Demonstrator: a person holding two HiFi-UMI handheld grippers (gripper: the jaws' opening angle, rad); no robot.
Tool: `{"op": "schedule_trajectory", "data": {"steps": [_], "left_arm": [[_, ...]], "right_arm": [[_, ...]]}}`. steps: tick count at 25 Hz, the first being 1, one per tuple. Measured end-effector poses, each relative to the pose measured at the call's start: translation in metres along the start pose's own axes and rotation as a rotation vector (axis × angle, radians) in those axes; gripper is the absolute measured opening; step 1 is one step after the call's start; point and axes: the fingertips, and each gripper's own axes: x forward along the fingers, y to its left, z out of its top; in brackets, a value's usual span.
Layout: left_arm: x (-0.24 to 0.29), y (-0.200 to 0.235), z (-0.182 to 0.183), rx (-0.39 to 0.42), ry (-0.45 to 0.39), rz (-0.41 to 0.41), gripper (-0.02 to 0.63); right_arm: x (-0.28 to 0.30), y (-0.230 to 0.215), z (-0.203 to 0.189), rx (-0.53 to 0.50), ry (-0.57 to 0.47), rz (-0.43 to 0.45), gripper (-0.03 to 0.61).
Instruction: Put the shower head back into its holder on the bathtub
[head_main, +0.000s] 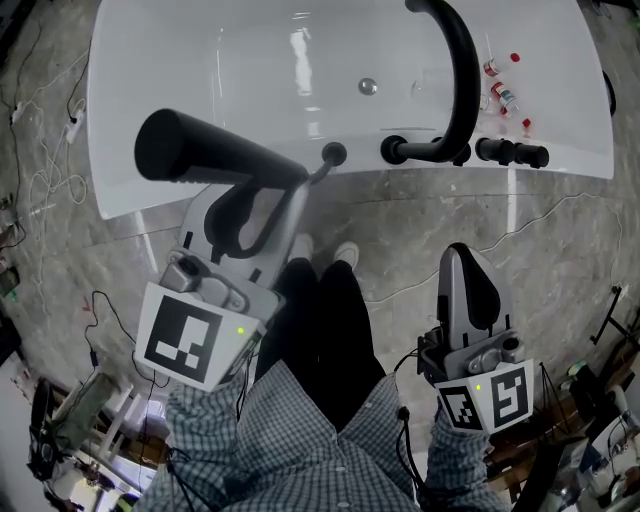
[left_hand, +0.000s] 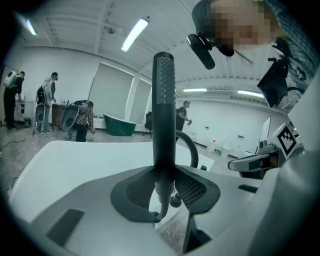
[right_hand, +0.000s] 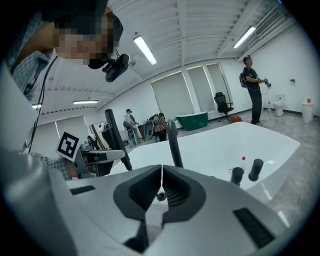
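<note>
- Currently the shower head (head_main: 205, 150) is off the tub, carried in the left gripper (head_main: 270, 195) above the near rim of the bathtub (head_main: 250, 60).
- Left gripper view: jaws clamped on the lower stem of the shower head (left_hand: 164, 100), pads pressing both sides. The long black stick stands upright out of the jaws, spray face toward the camera.
- A thin hose (head_main: 318, 172) leaves the bottom end and runs toward the holder (head_main: 333, 154), a small black ring on the tub rim, just beside the stem's lower end in the head view.
- Right gripper (head_main: 467, 265) hangs low at the person's right side, well apart from the tub fittings. Its jaws are pressed together with nothing between them (right_hand: 161, 172).
- The faucet spout (head_main: 460, 70) arches over the rim to the right of the holder, with the black knobs (head_main: 512, 152) further right. Small red-capped bottles (head_main: 500, 95) stand on the tub ledge nearby.
- Handling, as a judgement: a rigid rod, probably light to moderate in weight, with a smooth finish that may slip or twist in the pads. The long end above the grip could lever it sideways.
- The present hold low on the stem looks sensible, since it leaves the tail end free to enter the ring. The hose may tug or spring as slack feeds back.
- Next move likely needs the tail lined up straight over the ring, then lowered.
</note>
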Motion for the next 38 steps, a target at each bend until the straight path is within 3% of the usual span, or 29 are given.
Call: {"op": "schedule_trajectory", "data": {"steps": [19,38], "left_arm": [[0.034,0.015,-0.048,-0.042,0.032,-0.002,0.12],[0.069,0.021,-0.09,-0.007,0.085,-0.01,0.12]], "right_arm": [[0.02,-0.023,-0.038,0.042,0.038,-0.025,0.018],[0.042,-0.034,-0.07,0.076,0.066,-0.016,0.018]]}}
